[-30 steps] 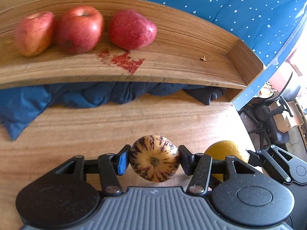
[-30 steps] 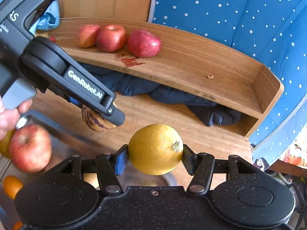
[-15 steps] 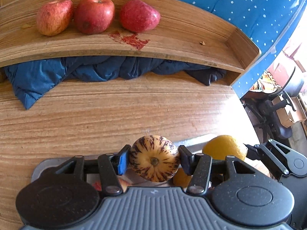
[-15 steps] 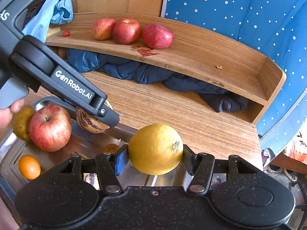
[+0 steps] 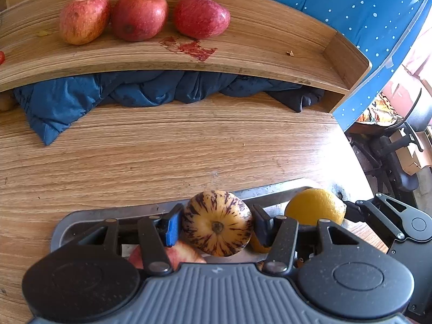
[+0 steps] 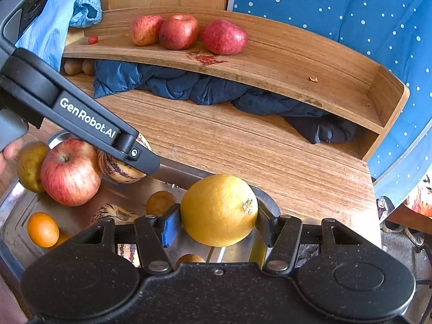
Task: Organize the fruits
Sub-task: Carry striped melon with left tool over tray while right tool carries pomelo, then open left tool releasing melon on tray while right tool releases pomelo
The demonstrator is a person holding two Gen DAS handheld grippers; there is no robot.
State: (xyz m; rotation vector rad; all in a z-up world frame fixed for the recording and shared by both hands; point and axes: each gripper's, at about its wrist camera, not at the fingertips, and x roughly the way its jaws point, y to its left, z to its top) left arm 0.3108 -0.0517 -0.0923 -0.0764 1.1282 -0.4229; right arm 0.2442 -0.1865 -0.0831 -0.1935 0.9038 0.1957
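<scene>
left tongs (image 5: 217, 225) + right tongs (image 6: 218, 225) | backed off shelf | metal tray (image 6: 16, 197) now underneath

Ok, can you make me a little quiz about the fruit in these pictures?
1. How many apples sit on the shelf?
2. True or false: the left tool holds the striped fruit.
3. What does the right tool hold: A the apple in the tray, B the lemon, C the small orange?

Key: 1. Three. 2. True. 3. B.
</scene>
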